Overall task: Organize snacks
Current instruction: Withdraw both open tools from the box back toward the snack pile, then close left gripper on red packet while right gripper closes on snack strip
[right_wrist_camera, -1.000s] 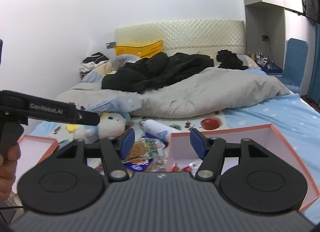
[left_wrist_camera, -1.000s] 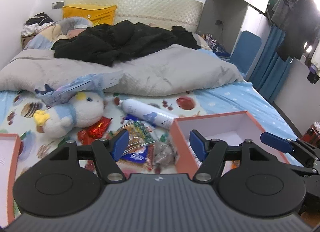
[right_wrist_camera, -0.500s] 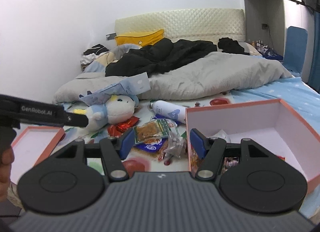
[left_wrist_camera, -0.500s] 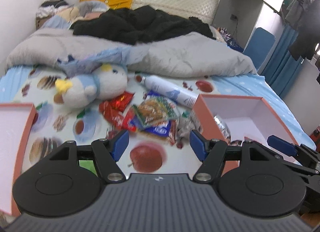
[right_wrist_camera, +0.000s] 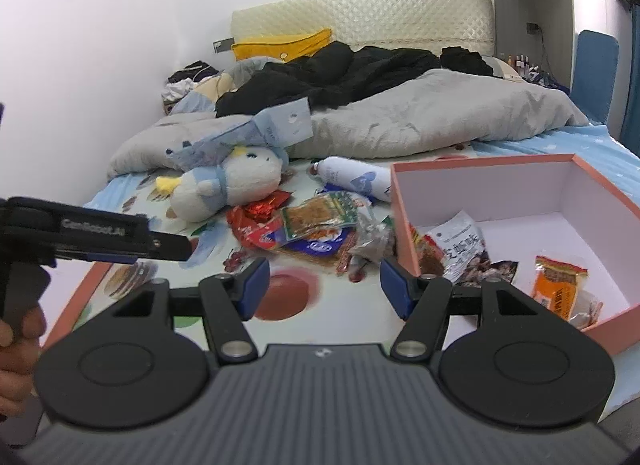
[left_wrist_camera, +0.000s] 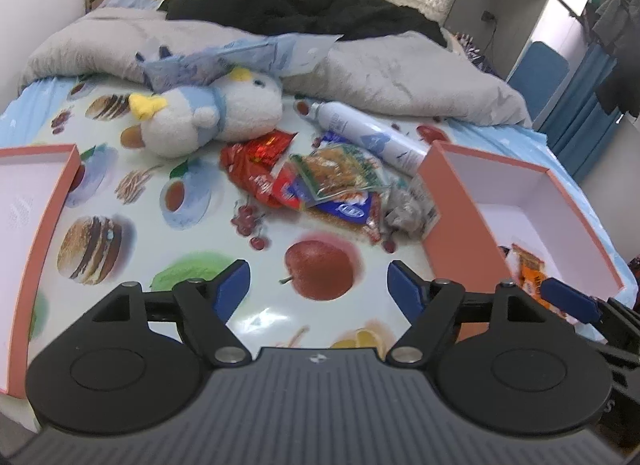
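Observation:
A pile of snack packets (left_wrist_camera: 320, 181) lies on the fruit-print sheet, also in the right wrist view (right_wrist_camera: 316, 225). To its right stands an open pink box (left_wrist_camera: 452, 209), shown in the right wrist view (right_wrist_camera: 404, 221) holding an orange packet (right_wrist_camera: 560, 285) and a white-and-dark packet (right_wrist_camera: 460, 249). My left gripper (left_wrist_camera: 319, 289) is open and empty, above the sheet short of the pile. My right gripper (right_wrist_camera: 324, 285) is open and empty, near the box's left wall.
A plush toy (left_wrist_camera: 208, 117) and a white spray bottle (left_wrist_camera: 368, 133) lie behind the pile. The pink box lid (left_wrist_camera: 44, 205) lies at the left. A grey duvet (left_wrist_camera: 400, 77) and black clothes (right_wrist_camera: 340, 73) cover the far bed.
Both grippers have tilted down and moved forward over the bed. The pile and the box's inside now show more fully. Both grippers stay open.

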`<state>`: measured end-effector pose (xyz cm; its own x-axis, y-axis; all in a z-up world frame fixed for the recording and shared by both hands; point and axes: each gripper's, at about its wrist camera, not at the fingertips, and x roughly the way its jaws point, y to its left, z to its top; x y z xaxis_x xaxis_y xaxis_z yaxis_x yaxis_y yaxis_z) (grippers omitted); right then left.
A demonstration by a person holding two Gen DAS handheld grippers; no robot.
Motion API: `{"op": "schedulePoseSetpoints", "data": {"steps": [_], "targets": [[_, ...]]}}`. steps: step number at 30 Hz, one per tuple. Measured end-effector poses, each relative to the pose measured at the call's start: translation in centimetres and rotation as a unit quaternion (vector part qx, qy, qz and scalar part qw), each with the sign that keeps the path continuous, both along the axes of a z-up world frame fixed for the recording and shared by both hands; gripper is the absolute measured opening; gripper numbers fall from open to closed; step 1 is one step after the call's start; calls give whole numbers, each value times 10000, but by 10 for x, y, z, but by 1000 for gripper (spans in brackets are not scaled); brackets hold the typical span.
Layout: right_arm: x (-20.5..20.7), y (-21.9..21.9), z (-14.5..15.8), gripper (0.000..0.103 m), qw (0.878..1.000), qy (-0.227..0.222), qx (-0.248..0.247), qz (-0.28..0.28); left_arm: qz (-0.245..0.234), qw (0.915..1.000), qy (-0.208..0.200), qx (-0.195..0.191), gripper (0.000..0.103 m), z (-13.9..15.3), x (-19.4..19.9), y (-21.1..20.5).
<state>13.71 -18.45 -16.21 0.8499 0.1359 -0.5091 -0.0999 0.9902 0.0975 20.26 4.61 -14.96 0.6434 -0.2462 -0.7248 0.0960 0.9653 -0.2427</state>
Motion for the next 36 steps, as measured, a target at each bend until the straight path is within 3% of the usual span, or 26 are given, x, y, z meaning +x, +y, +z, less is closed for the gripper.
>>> {"op": "schedulePoseSetpoints", "data": {"steps": [4,20,28,36], "targets": [[10,8,-16,63,9997,226,26,80,131,9997,225,-8,88,-19,15,9],[97,38,-76,63,9972,625,-317,241,416,9978,520,-58,89,-102,126,34],[152,62,-116,59,9816,860,-1614,542,666,9946,467,-646,82,-128,179,57],[168,79,-128,47,9640,451,-2456,910,703,9928,433,-867,68,-142,214,59]]}}
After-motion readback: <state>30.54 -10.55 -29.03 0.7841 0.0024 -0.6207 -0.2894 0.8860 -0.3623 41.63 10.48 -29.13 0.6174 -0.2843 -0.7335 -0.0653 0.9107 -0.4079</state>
